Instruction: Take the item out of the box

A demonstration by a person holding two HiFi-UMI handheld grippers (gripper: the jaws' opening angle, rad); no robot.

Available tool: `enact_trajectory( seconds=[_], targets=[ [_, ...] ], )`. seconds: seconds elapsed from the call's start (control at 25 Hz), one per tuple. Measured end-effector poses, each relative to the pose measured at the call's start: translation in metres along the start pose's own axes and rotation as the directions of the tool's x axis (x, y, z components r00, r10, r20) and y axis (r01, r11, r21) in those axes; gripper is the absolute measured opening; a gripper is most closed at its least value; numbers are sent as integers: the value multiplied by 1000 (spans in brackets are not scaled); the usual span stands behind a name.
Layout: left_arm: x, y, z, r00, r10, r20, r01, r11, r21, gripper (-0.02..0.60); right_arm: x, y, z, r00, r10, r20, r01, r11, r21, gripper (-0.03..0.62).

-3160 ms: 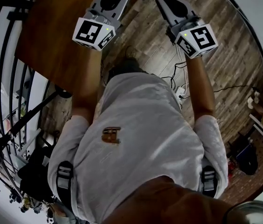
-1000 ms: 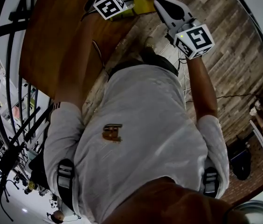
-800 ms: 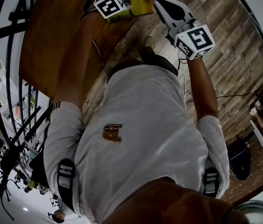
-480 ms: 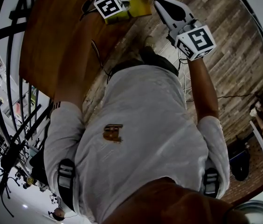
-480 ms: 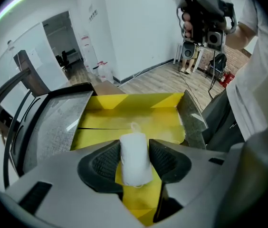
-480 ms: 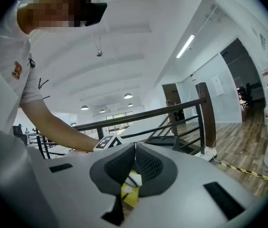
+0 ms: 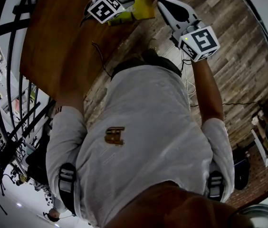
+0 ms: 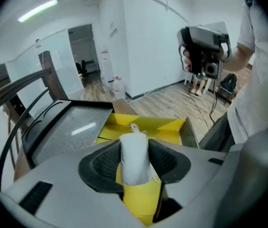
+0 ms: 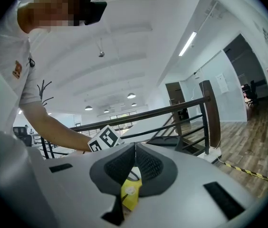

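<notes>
Left hand-held gripper [image 8: 134, 146] is just closing tight on the white sachet [image 8: 134, 164]. I'd be lifting it straight out of the yellow box [image 8: 157, 125]. Right hand-held gripper [image 9: 134, 148] is pinching a yellow scrap [image 9: 130, 191].

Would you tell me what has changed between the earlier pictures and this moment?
The left gripper reached forward from beside the right gripper, across the table, to the yellow box. Its jaws have just been closing on the white pouch between them. The right gripper stayed over the floor beside the table, jaws closed.

Brown wooden bench [image 7: 53, 42] bordered by grey plank floor [image 7: 229, 46], black metal railing [image 9: 172, 109] seen alongside, white walls [image 8: 143, 46] lit by ceiling strip light [image 8: 38, 11]
</notes>
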State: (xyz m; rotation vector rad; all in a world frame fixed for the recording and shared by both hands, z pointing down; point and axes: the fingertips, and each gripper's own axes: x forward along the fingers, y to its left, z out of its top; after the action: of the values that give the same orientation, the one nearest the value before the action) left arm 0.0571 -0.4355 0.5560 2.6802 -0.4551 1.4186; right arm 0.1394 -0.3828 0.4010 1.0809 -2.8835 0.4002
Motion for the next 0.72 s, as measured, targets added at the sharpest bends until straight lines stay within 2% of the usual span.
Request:
enact_trajectory(
  seconds=[0.16,0.24,0.32,0.48,0.64,0.72],
  targets=[
    [-27,5,18,986,78,149,-63,993,-102,202,7,6,5,1000,28,3,-28,999,-15,32],
    [-41,6,25,969,128,213,-98,985,-143,202,9,8,9,999,41,6,-40,999,-23,32],
    [-56,7,33,943,181,281,-135,975,-176,202,11,10,13,998,54,10,-54,998,-30,32],
    [-86,6,51,866,272,420,-188,955,-230,201,17,14,20,996,83,23,-82,996,-43,32],
    [-114,-1,67,774,327,542,-187,936,-297,201,23,21,25,994,101,33,-100,994,-45,32],
    [-127,-5,69,736,346,582,-192,931,-311,199,28,28,28,993,114,38,-112,992,-51,32]
  ],
)
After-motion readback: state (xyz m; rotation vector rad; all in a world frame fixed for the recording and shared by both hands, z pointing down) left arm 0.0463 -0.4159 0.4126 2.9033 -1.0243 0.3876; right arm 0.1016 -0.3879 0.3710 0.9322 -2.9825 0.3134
